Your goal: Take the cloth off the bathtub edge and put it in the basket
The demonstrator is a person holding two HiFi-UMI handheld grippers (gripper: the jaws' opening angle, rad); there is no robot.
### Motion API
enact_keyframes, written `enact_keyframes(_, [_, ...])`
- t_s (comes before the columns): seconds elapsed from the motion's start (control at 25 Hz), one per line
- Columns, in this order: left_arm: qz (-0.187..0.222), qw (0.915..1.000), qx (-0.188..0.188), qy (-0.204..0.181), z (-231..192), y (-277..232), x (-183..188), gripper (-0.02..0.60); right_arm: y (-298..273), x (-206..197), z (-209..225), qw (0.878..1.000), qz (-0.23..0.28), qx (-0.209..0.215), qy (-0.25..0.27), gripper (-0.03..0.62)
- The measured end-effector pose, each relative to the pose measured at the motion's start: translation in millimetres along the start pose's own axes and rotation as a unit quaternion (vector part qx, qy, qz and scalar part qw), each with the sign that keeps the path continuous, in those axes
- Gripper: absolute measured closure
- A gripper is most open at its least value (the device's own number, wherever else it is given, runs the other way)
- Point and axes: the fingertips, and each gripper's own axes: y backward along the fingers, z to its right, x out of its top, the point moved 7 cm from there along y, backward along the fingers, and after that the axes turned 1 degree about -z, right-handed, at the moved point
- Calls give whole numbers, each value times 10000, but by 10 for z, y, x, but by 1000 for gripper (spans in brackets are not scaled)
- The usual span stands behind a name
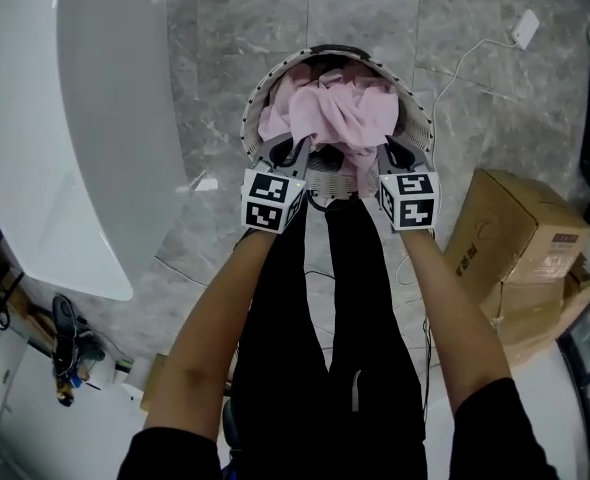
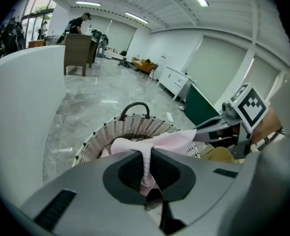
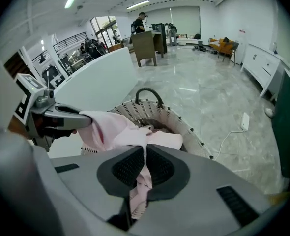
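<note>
I hold the pink cloth in both hands over the open mouth of the basket, which stands on the grey marble floor right in front of my legs. My left hand-held gripper is clamped on a fold of the cloth: in the left gripper view a thin strip of pink fabric runs down between the two dark pads, which are pressed together on it. My right hand-held gripper is clamped on the cloth in the same way, its pads pinching a fold, with a loose end hanging below them in the right gripper view. The two grippers sit side by side at the near rim of the basket, both pointing down and away from me, and the cloth bunches up between and beyond them, covering most of the basket's opening. I cannot tell whether the cloth touches the bottom of the basket. The basket is white and woven, with small dark studs around its rim and a dark arched handle on the far side. The white bathtub curves along my left, apart from the basket and with no cloth on its edge. A cardboard box sits on the floor to my right, and a white cable runs across the floor beyond it.
</note>
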Motion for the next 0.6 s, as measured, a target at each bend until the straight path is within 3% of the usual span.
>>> enact_keyframes(0.12, [-102, 9994, -61, -324, 3, -99, -11, 557, -148, -80, -56, 9996, -92, 205, -177, 559])
enact_keyframes(0.36, [-217, 9996, -154, 14, -63, -155, -45, 546, -201, -146, -43, 9986, -51, 256, -455, 559])
enact_keyframes(0.48, [-271, 9995, -146, 121, -73, -126, -55, 395, -111, -73, -23, 9995, 131, 157, -245, 559])
enact_keyframes(0.6, [-250, 9995, -146, 154, -5, -65, -87, 349, 1, -36, 20, 9991, 290, 193, -248, 498])
